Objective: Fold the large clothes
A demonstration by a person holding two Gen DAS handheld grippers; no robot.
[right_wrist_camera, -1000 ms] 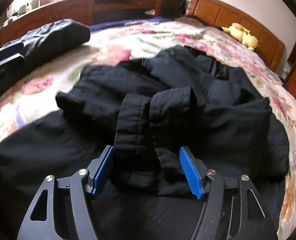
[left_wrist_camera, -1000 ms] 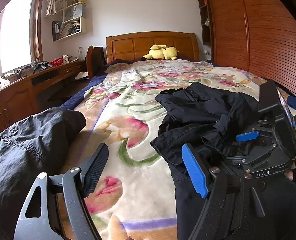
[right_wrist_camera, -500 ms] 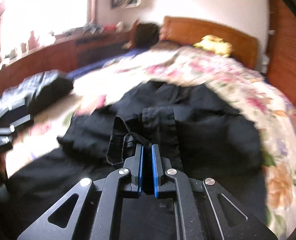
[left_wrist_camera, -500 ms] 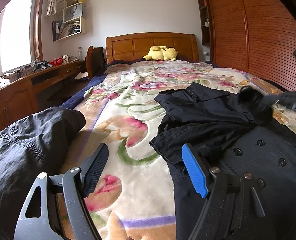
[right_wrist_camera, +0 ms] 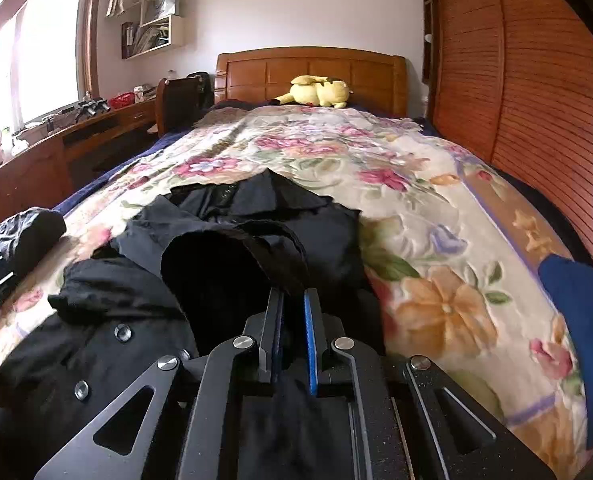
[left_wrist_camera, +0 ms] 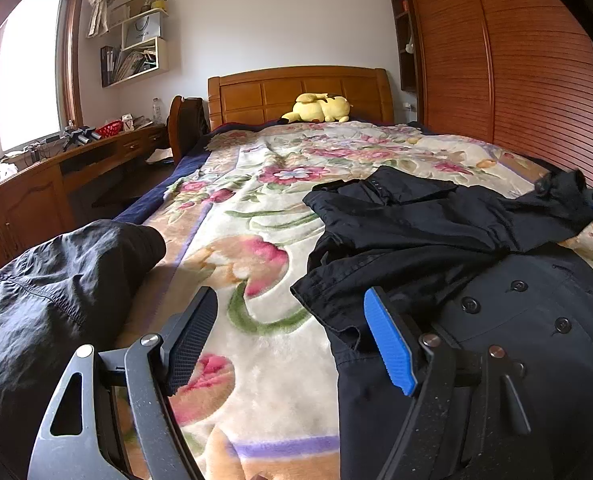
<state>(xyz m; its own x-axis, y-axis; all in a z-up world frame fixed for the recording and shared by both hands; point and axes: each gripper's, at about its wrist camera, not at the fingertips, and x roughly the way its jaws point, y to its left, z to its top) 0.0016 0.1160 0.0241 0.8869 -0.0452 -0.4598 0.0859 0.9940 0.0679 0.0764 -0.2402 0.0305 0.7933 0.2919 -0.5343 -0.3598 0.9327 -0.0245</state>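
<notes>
While my right hand-held gripper [right_wrist_camera: 292, 336] pinches the black coat's [left_wrist_camera: 516, 320] limp sleeve, the left hand-held gripper [left_wrist_camera: 292, 344] stays spread; heavy, floppy cloth, best gripped at hems.

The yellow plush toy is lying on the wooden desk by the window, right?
Not quite. The yellow plush toy is lying on the bed, right against the wooden headboard, not on the wooden desk by the window. Both wrist views show it there.
</notes>
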